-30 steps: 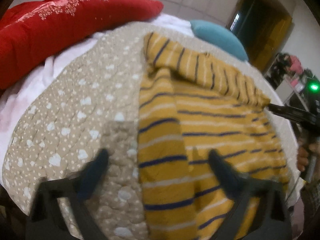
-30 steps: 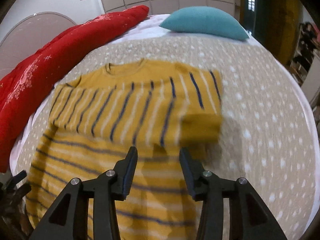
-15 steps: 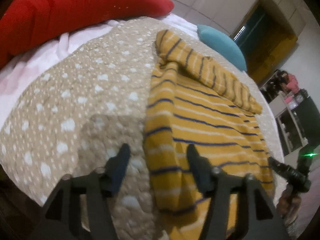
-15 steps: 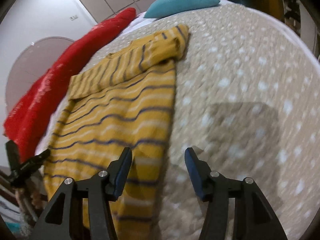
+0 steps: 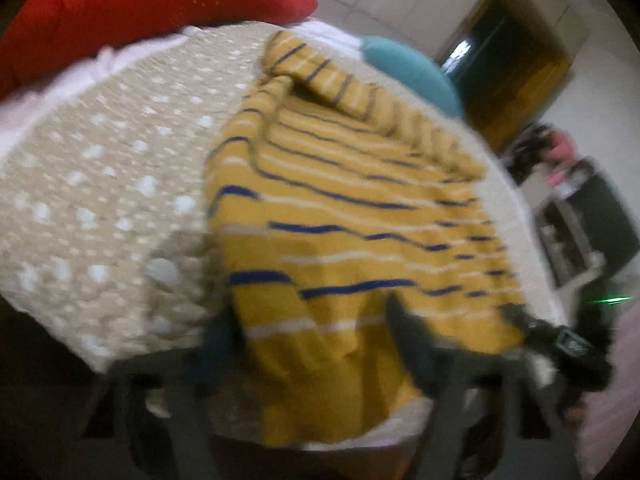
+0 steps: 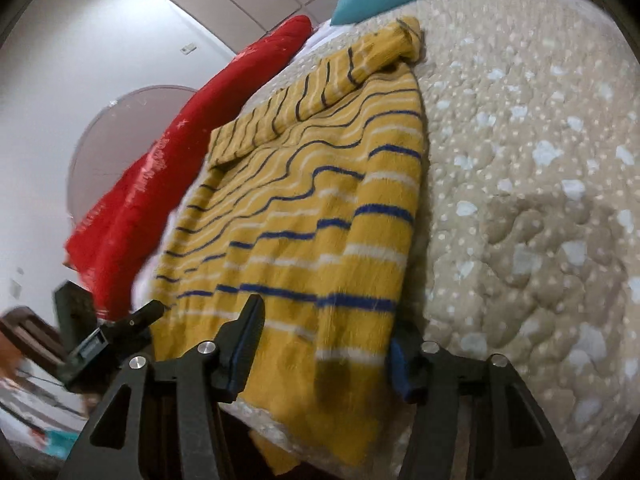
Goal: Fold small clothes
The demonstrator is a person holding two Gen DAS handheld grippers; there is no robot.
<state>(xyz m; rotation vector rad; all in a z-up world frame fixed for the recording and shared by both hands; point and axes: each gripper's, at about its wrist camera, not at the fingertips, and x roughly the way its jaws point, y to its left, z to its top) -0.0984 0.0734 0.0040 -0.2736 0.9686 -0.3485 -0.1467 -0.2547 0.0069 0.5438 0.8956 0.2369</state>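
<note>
The right claw (image 6: 324, 348) has matte black angular arms with triangular cut-outs, round silver screw heads at the joints and blue pads inside its fingers; the left claw (image 5: 312, 348) (blurred here) shows the same dark frame and bluish pads

Fuzzy, seemingly knit sweater (image 6: 320, 216); quilted bedspread (image 6: 520, 200)

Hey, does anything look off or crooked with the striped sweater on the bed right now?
The yellow striped sweater lies flat on the dotted quilt, sleeves folded across its top, but its hem hangs over the bed's near edge. Nothing looks torn or spilled.
</note>
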